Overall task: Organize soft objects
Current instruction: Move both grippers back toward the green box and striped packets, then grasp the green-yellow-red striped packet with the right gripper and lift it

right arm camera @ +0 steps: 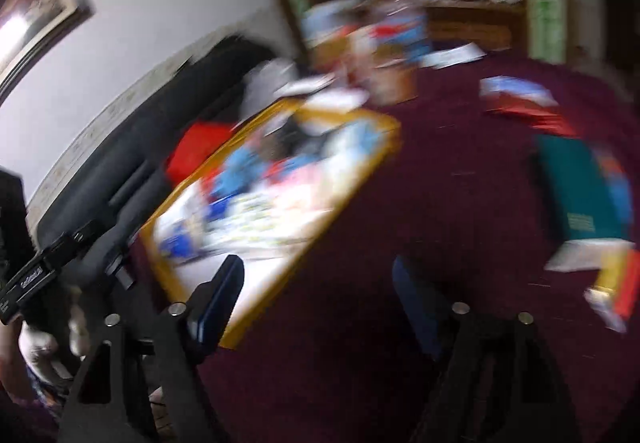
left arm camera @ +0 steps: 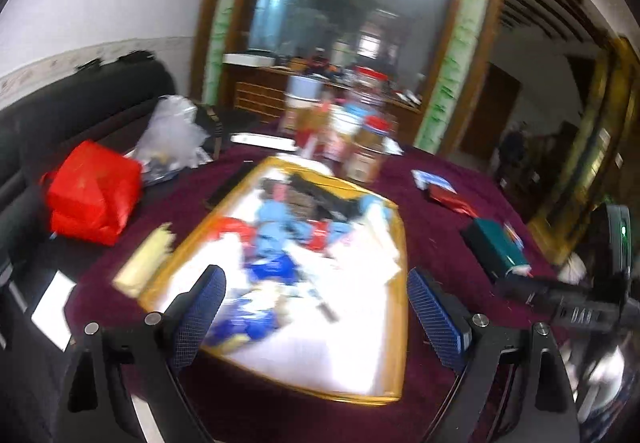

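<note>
A yellow-rimmed tray (left arm camera: 344, 185) with a white floor lies on the maroon tablecloth (left arm camera: 440, 243). A blurred heap of soft things fills its far half: blue cloth (left arm camera: 276, 227), a red piece (left arm camera: 236, 227) and white fabric (left arm camera: 360, 251). My left gripper (left arm camera: 314, 273) is open over the tray's near half, with nothing between its blue pads. In the right wrist view, the tray (right arm camera: 320, 227) sits to the left with the same heap (right arm camera: 256, 179). My right gripper (right arm camera: 318, 265) is open and empty, at the tray's near right edge over the cloth (right arm camera: 440, 183).
A red bag (left arm camera: 92, 199), a clear plastic bag (left arm camera: 172, 131) and a pale yellow bundle (left arm camera: 144, 263) lie left of the tray. Jars (left arm camera: 368, 147) stand behind it. A teal book (left arm camera: 496, 247) and a red packet (left arm camera: 448, 199) lie to the right. A black sofa (left arm camera: 80, 103) borders the table's left.
</note>
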Demonstrator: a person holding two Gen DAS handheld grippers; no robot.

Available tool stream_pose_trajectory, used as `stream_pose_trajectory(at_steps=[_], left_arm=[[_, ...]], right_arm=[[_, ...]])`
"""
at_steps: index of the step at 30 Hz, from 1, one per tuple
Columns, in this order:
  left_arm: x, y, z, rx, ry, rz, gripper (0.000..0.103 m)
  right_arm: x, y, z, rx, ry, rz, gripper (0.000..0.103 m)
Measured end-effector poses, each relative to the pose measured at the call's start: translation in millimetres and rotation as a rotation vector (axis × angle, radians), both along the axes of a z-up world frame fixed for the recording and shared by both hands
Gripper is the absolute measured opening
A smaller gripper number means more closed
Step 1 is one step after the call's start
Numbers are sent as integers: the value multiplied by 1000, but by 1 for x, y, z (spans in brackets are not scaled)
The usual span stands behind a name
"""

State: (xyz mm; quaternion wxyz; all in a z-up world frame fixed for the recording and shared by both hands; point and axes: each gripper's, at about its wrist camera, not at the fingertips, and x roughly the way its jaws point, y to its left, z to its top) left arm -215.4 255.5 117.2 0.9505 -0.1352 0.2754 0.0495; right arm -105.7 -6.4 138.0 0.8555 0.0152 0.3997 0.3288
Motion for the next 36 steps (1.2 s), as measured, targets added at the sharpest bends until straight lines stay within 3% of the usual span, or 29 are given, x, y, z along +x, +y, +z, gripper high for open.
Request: stream_pose_trajectory(at_steps=[7,11,16,19,22,29,32,34,36], left_arm=[[20,-80,-4,63,48,-201,94],[28,-113,-9,81,79,-279,94],[36,-133,-14,93,114,-314,94],[41,-135,-18,95,124,-322,94],[48,-135,-25,76,146,-322,94],[59,-132,-35,55,171,-344,94],[62,-128,-38,45,170,-353,94],[64,-125,-41,37,172,-357,94],[67,-124,-44,22,182,-360,94]], right_arm=[[47,-171,-7,11,0,-427,79],[80,-227,-17,67,38,-546,79],[126,-230,-35,79,120,-558,79],[140,-215,-50,165,197,-493,79],[156,-183,-62,146,236,-423,79],[140,-129,-63,151,291,-222,79],[132,-135,-41,139,205,-207,79],[134,-156,-20,77,69,-337,79],[146,-169,-13,2,15,-439,79]])
